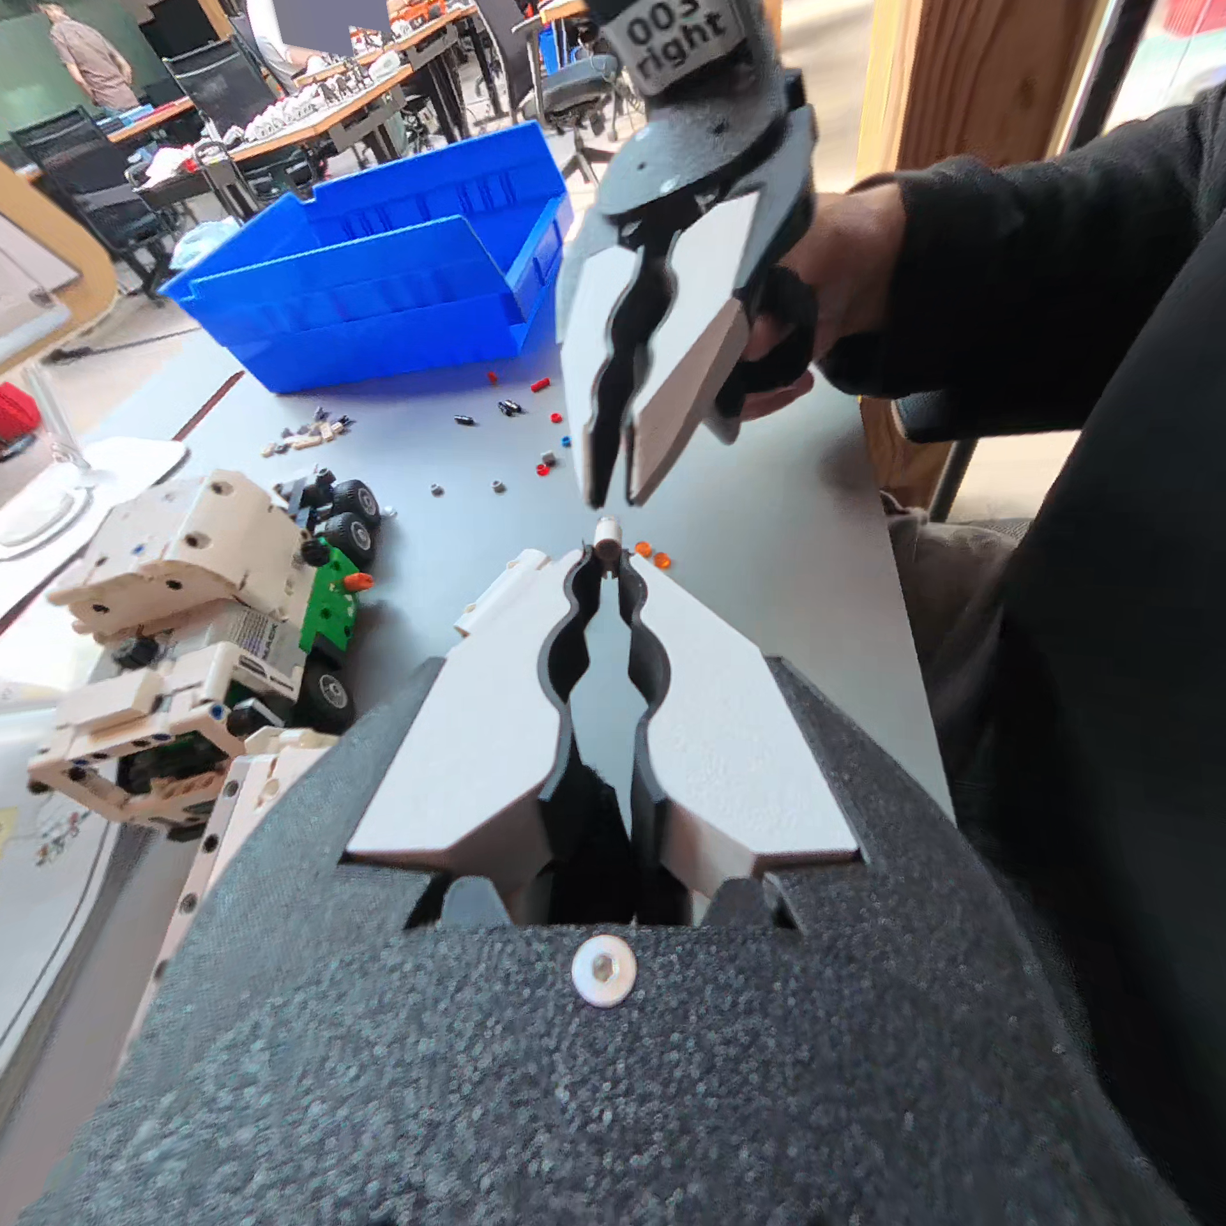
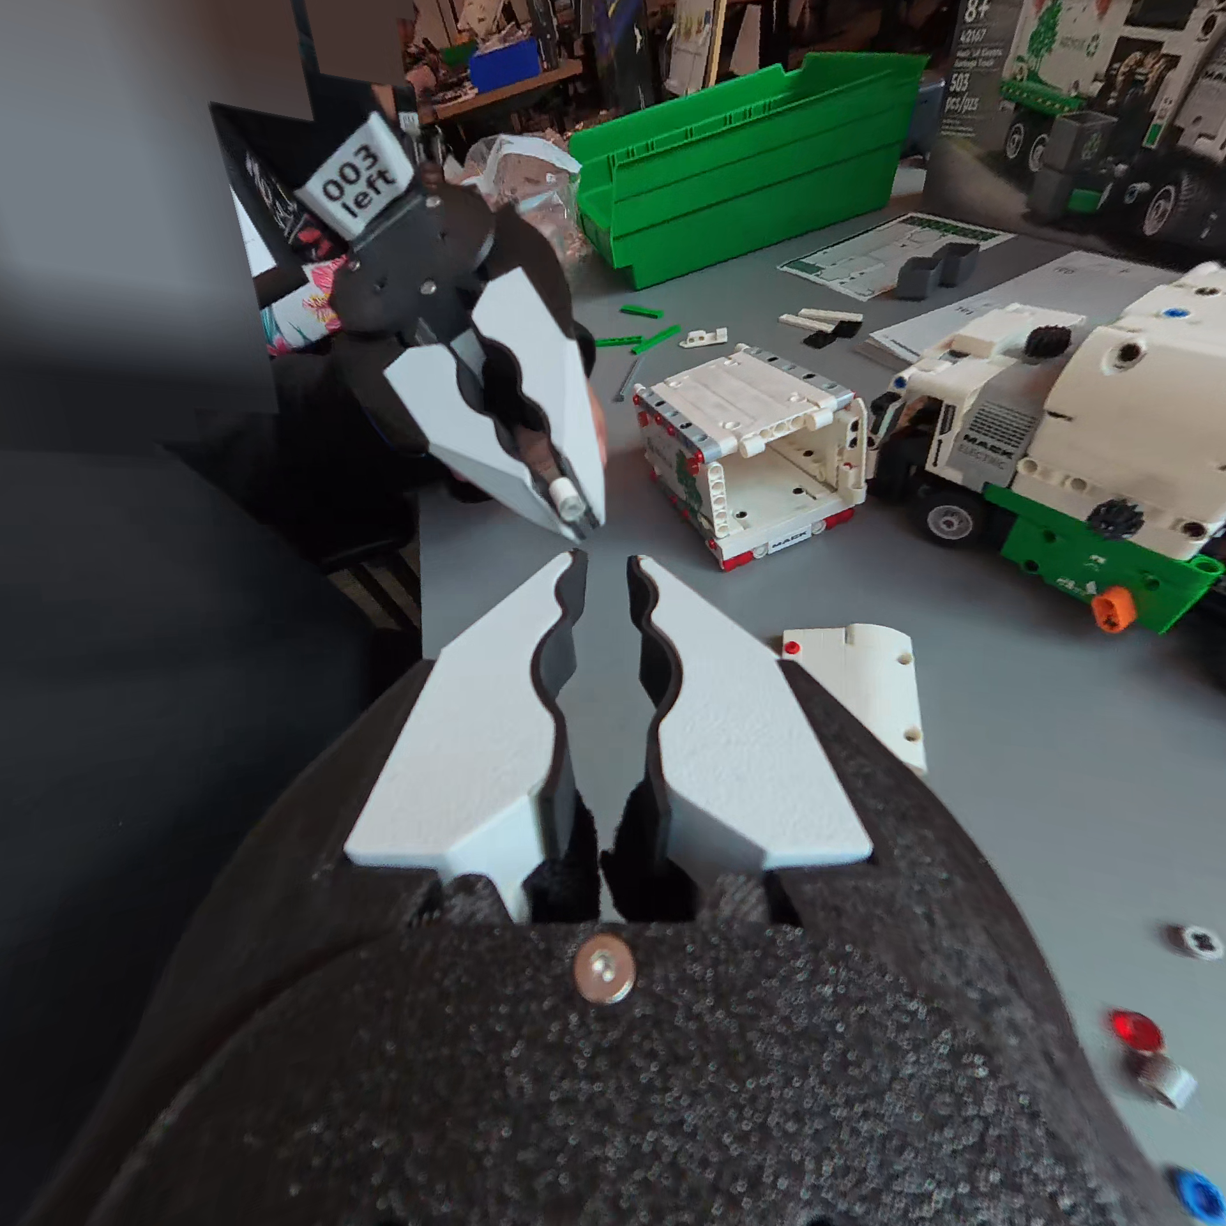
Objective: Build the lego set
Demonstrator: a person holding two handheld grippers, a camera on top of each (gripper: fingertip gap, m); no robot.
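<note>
My left gripper is shut on a small white cylindrical lego piece, which sticks out past its tips above the grey table. My right gripper points down at that piece from above, jaws slightly apart and empty, tips just short of it. In the right wrist view my right gripper is open, and the left gripper holds the white piece just beyond its tips. The white and green lego truck stands at the left; it also shows in the right wrist view.
A white box-shaped lego body and a white curved panel lie on the table. A blue bin, a green bin, the set's box, a booklet, two orange studs and scattered small pieces surround them. Less than 4 cm separates the two grippers' tips.
</note>
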